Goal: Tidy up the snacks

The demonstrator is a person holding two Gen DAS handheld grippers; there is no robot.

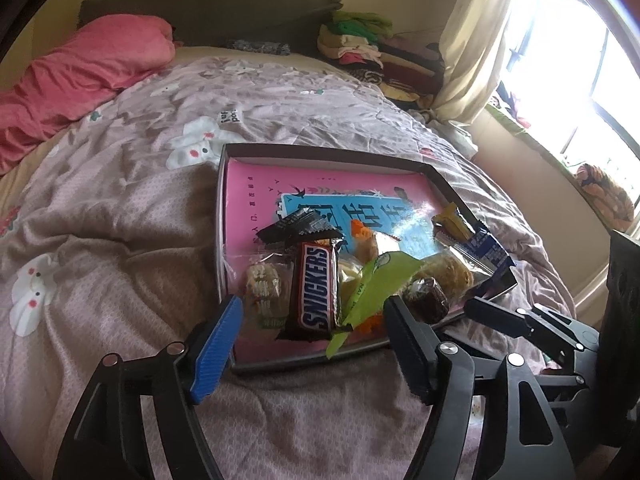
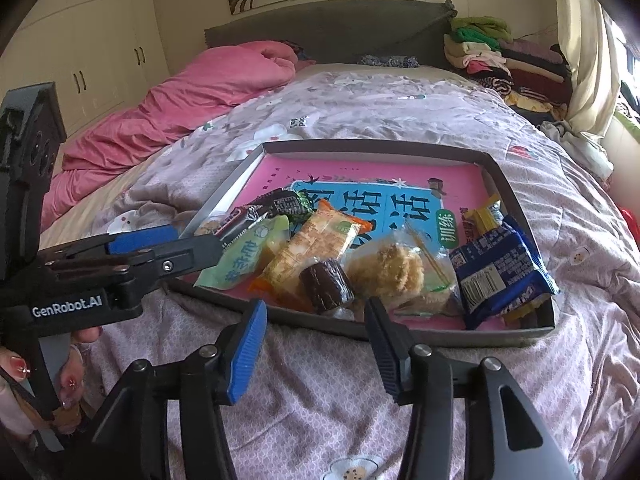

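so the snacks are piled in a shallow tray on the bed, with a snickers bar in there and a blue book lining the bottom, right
Nearly. The book lining the tray has a pink cover; only its title panel is blue. The left wrist view shows this plainly. The rest holds: the snacks are piled in the shallow tray on the bed, with the Snickers bar among them.

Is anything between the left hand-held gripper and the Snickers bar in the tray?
Nothing visible. The left hand-held gripper is open at the tray's near edge, and the Snickers bar lies on top of the pile right ahead of it, flanked by a rice-cracker pack and a green wrapper.
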